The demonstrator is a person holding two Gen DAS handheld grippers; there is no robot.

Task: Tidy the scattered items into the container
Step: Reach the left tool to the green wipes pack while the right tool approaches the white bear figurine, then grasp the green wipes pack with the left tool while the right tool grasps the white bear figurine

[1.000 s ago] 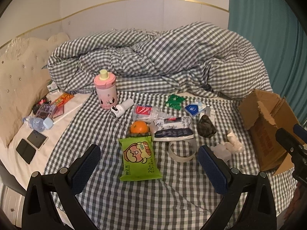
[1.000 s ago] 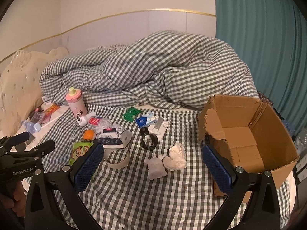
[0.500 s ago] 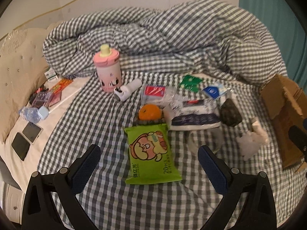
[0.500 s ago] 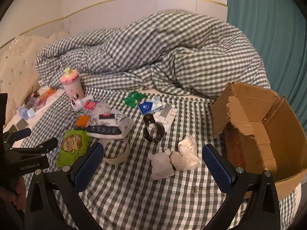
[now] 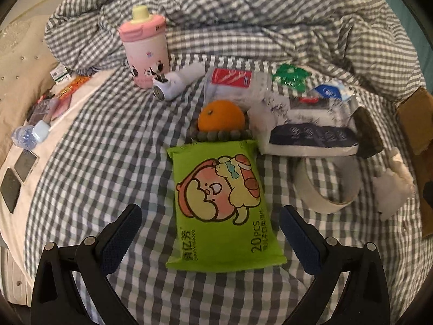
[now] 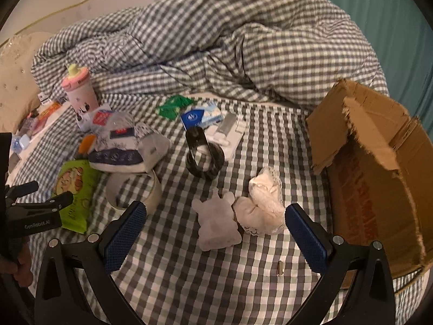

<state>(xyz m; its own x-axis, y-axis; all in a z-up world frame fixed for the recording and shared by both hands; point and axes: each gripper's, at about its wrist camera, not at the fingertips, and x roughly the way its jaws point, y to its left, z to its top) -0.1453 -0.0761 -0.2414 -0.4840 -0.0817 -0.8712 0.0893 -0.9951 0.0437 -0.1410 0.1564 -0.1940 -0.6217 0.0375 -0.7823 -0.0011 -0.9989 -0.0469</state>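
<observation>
The cardboard box (image 6: 379,168) at the bed's right edge looks empty as far as its inside shows, so nothing is tidied yet: the green wipes pack (image 5: 222,205), orange (image 5: 220,119), tape roll (image 5: 327,187) and the rest all lie on the checked bed (image 5: 113,146). Since a second ago the left gripper (image 5: 208,241) has dropped closer, spread wide astride the wipes; the right gripper (image 6: 215,235), also spread, has neared the white figurine (image 6: 216,222).

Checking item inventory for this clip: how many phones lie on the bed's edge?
2: both phones lie flat, side by side, at the left edge, below the water bottle. More may be hidden.
</observation>
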